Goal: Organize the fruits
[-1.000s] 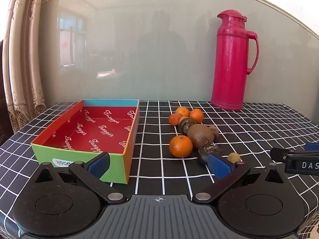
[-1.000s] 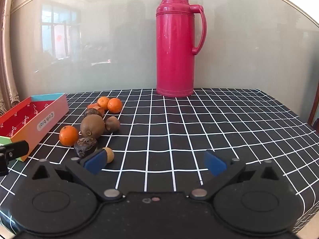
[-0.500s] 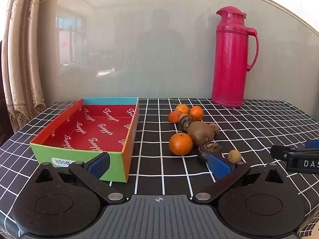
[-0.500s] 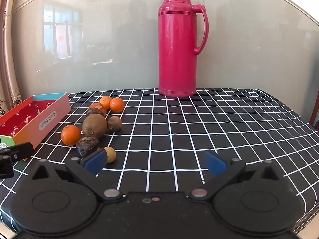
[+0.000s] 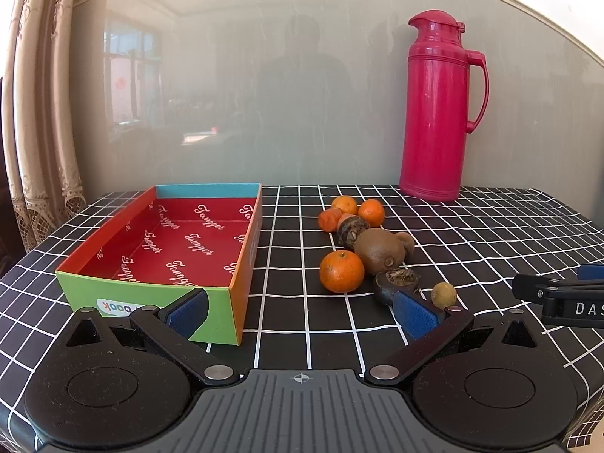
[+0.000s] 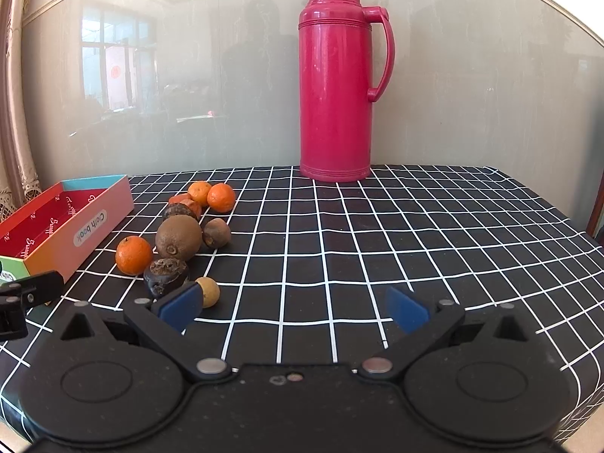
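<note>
Both my tongs spread, holding nothing: left tongs (image 5: pixel 300 311) near box (image 5: pixel 151 294) front corner, right tongs (image 6: pixel 292 307) beside fruit cluster. Box left on table (image 6: pixel 415 234); mandarin (image 5: pixel 341 271), kiwi (image 5: pixel 378 251), small yellowish fruit (image 5: pixel 444 295) right of it; pink thermos (image 5: pixel 434 105) behind.

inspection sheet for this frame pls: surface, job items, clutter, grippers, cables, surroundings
Surface: table under a black cloth with a white grid.
Job's things: box with a red printed lining, no fruit in it; fruit loose to its right: front orange, kiwi, dark wrinkled fruit, small yellowish fruit, three small oranges at the back.
Clutter: red thermos jug, upright at the rear.
Grippers: left gripper open, holding nothing; right gripper open, holding nothing.
Cables: nothing seen.
Surroundings: glossy wall panel behind; curtain at left.
</note>
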Motion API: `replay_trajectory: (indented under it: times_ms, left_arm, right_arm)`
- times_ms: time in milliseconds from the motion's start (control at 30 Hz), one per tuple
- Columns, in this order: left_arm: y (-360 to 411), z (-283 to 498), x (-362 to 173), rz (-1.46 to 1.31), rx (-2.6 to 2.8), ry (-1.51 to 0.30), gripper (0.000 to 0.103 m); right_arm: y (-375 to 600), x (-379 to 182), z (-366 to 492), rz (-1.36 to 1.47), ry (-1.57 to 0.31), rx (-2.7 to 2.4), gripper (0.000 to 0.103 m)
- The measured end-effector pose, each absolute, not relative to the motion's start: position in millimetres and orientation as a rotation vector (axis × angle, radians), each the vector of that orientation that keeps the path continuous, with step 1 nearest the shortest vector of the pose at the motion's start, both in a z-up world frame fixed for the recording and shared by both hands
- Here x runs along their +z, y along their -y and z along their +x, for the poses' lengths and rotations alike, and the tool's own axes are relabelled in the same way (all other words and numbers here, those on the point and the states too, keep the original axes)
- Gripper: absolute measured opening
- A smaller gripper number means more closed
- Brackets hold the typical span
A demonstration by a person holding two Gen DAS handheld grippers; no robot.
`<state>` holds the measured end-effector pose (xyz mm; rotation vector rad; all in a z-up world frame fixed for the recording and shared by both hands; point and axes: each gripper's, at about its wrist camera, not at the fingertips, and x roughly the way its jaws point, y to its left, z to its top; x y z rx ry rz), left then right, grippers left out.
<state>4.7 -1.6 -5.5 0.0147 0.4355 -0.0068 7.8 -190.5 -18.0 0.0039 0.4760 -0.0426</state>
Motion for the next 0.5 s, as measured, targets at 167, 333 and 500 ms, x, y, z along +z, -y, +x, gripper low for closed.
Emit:
replay_trajectory:
  times_ms: [167,333,500]
  left_arm:
    - [1.9,4.5,-5.6,0.016,-0.008,-0.436,0.103]
    - [2.2,4.7,-5.3,0.017,-0.006,-0.436,0.103]
    - [2.2,4.4,-5.1,0.018,-0.005,-0.436,0.103]
  right_arm:
    - [190.9,-17.9,7.8,0.005,-0.478,-0.041,0.103]
    - [190.8,-18.1,7.9,0.005,-0.478,-0.042,0.103]
    - [190.9,-18.0,8.0,0.005,-0.478,-0.042,0.103]
